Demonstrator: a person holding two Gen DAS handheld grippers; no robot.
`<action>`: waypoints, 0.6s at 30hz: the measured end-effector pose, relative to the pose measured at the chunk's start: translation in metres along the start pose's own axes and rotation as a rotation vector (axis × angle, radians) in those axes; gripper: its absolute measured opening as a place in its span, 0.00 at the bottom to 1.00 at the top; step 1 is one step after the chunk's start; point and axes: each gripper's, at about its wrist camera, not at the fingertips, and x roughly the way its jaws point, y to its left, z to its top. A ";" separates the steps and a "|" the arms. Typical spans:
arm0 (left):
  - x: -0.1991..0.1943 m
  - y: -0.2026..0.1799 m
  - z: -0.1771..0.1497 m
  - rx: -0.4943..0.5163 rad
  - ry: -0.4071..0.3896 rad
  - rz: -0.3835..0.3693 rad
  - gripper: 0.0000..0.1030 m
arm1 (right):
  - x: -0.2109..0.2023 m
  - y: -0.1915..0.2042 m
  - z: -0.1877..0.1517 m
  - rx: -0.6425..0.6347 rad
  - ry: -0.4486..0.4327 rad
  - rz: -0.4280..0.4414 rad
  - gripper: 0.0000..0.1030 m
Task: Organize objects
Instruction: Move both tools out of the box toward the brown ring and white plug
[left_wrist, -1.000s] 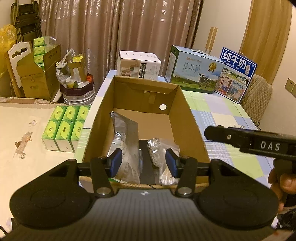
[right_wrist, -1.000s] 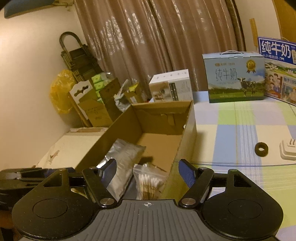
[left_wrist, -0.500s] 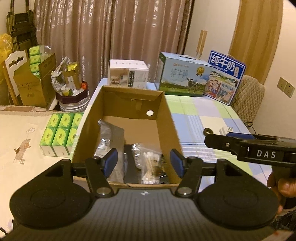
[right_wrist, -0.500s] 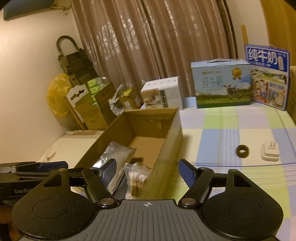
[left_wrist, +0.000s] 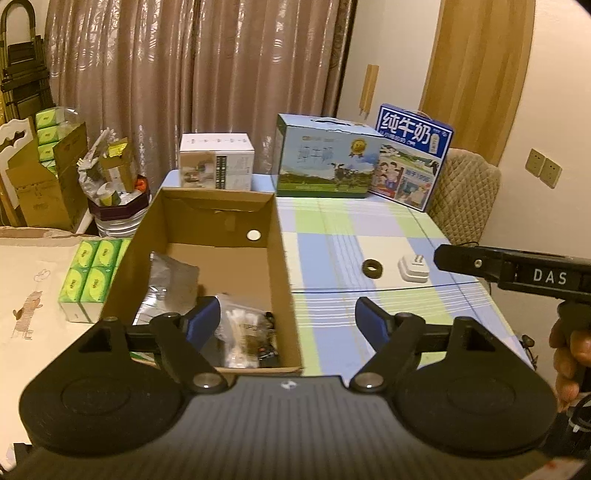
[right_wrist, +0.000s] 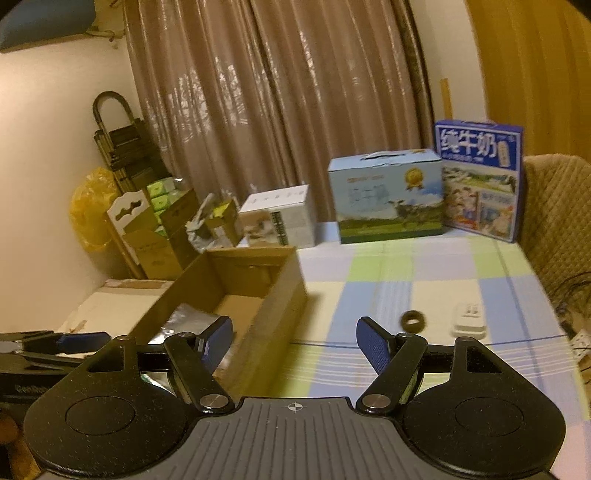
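With both claws empty, our left gripper opening, we next reach the brown ring at frame centre-right for the cardboard box.

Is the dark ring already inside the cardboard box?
No, the dark ring lies on the checked tablecloth beside a white adapter, outside the cardboard box.

Left claw: matte black body, two round side housings, ribbed grey centre plate with a small white crosshair mark, silver pivot screws, blue textured pads. Right claw: same build. Seen side-on from the left camera, its black arm carries white lettering "DAS" and one small silver screw.
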 end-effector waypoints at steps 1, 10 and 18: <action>0.000 -0.002 -0.001 -0.002 0.000 -0.004 0.78 | -0.005 -0.005 -0.001 -0.001 -0.001 -0.012 0.69; 0.004 -0.023 -0.010 -0.014 -0.003 -0.057 0.90 | -0.037 -0.064 -0.026 0.039 -0.002 -0.121 0.69; 0.027 -0.057 -0.015 0.007 0.000 -0.077 0.99 | -0.049 -0.118 -0.046 0.109 0.007 -0.205 0.69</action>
